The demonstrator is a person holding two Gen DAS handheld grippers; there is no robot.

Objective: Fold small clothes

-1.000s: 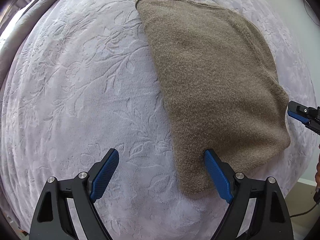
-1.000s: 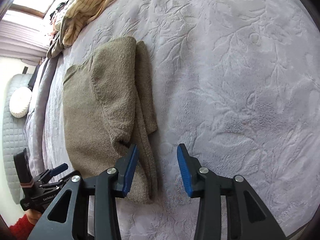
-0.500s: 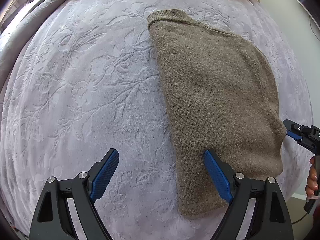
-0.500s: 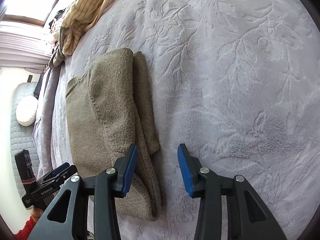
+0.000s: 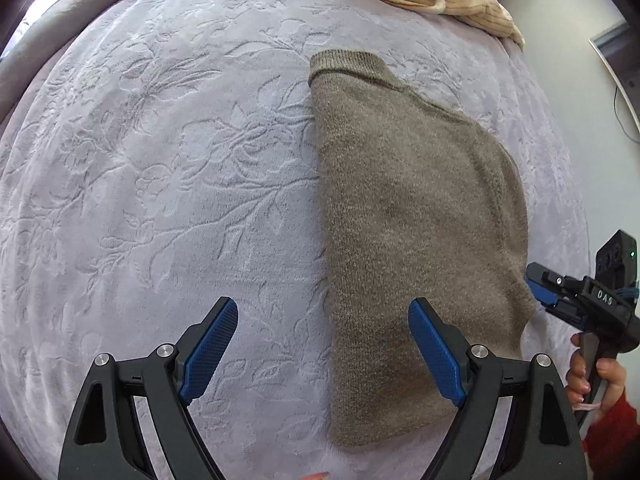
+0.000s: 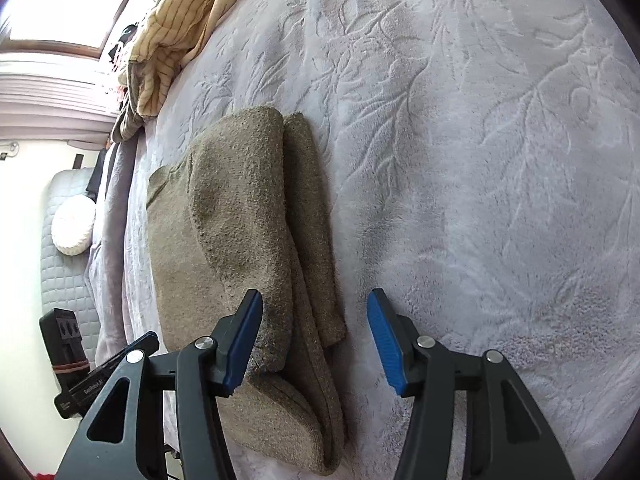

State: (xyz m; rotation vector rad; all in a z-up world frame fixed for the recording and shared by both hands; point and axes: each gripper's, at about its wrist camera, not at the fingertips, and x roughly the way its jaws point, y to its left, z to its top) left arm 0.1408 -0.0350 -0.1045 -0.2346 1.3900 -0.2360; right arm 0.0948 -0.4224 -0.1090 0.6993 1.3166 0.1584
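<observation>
Pale lilac bedding with a pressed leaf-and-branch pattern covers the bed [image 5: 168, 184] under both of your tongs. One garment is yours to fold: a brown knitted sweater [image 5: 404, 216], lying flat on the bed in folded layers.

Seen from your left tongs [image 5: 322, 354], the sweater runs away from the right-hand finger, whose blue pad [image 5: 436, 354] hangs over its near part; the left-hand pad is over bare bedding. Those tongs stand wide apart and hold nothing.

Your right tongs [image 6: 314, 340] are spreading their jaws at this moment. A folded edge of the sweater lies between them, close against the left pad [image 6: 244, 344], while the right pad is clear of the fabric over bare bedding, so nothing is gripped. From the left camera you see them at the sweater's right edge, with your hand [image 5: 592, 376] and a red sleeve [image 5: 612, 432] behind.

Beyond the sweater's far end, one heap of cream striped clothing [image 6: 176, 28] sits at the bed's edge.
</observation>
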